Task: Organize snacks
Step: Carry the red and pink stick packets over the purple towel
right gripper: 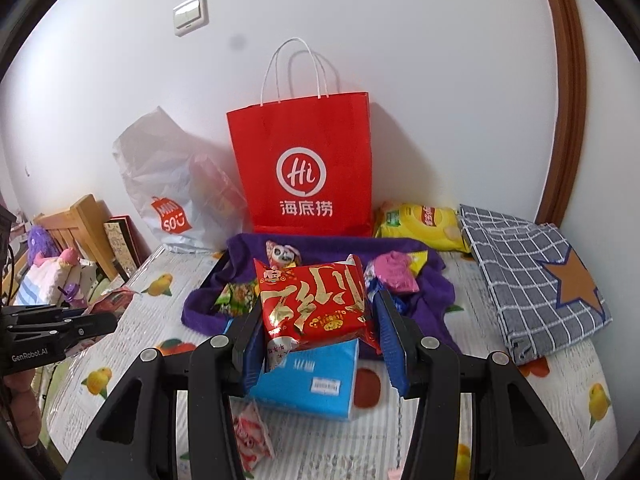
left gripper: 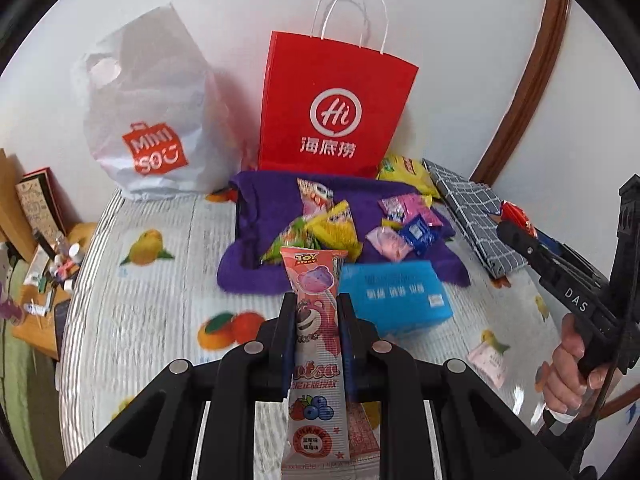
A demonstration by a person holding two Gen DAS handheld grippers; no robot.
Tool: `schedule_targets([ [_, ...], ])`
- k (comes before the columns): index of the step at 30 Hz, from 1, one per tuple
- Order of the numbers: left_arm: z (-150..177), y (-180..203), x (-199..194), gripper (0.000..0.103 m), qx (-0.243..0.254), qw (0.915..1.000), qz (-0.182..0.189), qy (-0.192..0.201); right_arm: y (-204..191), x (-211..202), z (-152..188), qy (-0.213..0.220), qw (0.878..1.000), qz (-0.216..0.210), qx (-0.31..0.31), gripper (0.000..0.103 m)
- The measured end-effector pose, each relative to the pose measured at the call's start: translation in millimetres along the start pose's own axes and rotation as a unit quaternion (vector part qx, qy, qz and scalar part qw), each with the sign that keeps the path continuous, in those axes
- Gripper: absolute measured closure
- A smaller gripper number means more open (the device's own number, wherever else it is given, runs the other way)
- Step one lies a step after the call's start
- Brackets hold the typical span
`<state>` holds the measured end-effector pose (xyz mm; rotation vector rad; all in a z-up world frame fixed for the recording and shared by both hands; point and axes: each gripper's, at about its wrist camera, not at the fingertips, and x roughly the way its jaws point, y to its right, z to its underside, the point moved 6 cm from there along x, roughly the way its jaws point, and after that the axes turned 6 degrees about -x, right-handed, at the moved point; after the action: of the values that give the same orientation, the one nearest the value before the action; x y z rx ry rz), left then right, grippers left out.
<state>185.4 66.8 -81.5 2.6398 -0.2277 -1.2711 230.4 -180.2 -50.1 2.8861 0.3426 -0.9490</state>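
The left gripper (left gripper: 314,316) is clamped on a tall pink Toy Story lollipop packet (left gripper: 314,344), held upright above the fruit-printed bed sheet (left gripper: 152,304). The right gripper (right gripper: 316,320) pinches a crinkly red foil snack pouch with gold lettering (right gripper: 316,304) over a blue cardboard box (right gripper: 308,384). Beyond them, loose sweets lie on a purple towel (right gripper: 432,292) (its folds hide some), before a red paper carrier bag (right gripper: 304,168) and a white plastic Miniso bag (left gripper: 148,112).
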Motion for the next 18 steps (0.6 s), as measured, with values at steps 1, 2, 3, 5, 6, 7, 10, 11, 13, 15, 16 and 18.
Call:
schedule_targets([
  [1, -6.7, 0.7, 4.0, 0.085, 0.0, 1.0, 0.001, 0.0, 1.7, 4.3, -4.0, -0.002, 1.0, 0.0, 0.001, 0.053],
  [2, -10.9, 1.4, 7.4, 0.085, 0.0, 1.0, 0.003, 0.0, 3.4, 9.1, -8.8, -0.004, 1.0, 0.001, 0.001, 0.053],
  [3, -16.8, 2.0, 12.2, 0.085, -0.001, 1.0, 0.006, -0.001, 5.1, 13.5, -14.0, -0.004, 1.0, 0.002, 0.0, 0.053],
  [5, -28.9, 3.0, 21.3, 0.085, -0.001, 1.0, 0.009, -0.004, 8.1, 19.8, -22.1, -0.001, 1.0, 0.005, -0.001, 0.053],
  [6, -32.7, 3.2, 24.7, 0.085, -0.001, 0.9999, 0.01, -0.004, 9.7, 24.0, -27.3, 0.0, 1.0, 0.004, 0.0, 0.053],
  [7, -38.8, 3.5, 29.0, 0.085, -0.002, 0.9999, 0.01, -0.004, 10.3, 26.8, -30.7, 0.0, 1.0, 0.003, 0.0, 0.053],
  [10, -56.3, 3.9, 41.8, 0.085, -0.006, 0.9999, 0.013, -0.005, 10.8, 39.6, -46.2, 0.003, 1.0, 0.004, -0.009, 0.053],
  [11, -63.0, 3.8, 46.4, 0.085, -0.007, 0.9999, 0.013, -0.005, 11.0, 42.6, -50.3, 0.004, 1.0, 0.005, -0.01, 0.053],
  [13, -74.1, 3.2, 53.7, 0.085, -0.007, 0.9999, 0.009, -0.003, 11.6, 50.5, -58.6, 0.006, 1.0, 0.002, -0.012, 0.053],
  [15, -85.2, 0.9, 62.9, 0.085, -0.007, 1.0, 0.001, 0.002, 12.3, 59.7, -66.8, 0.009, 1.0, 0.001, -0.015, 0.053],
  [16, -89.7, -0.5, 67.6, 0.085, -0.008, 1.0, -0.002, 0.002, 13.2, 66.2, -70.4, 0.009, 1.0, 0.001, -0.017, 0.053],
  [18, -97.5, -3.1, 76.8, 0.085, -0.012, 0.9999, -0.001, -0.002, 14.7, 75.7, -73.4, 0.008, 1.0, 0.003, -0.017, 0.053],
])
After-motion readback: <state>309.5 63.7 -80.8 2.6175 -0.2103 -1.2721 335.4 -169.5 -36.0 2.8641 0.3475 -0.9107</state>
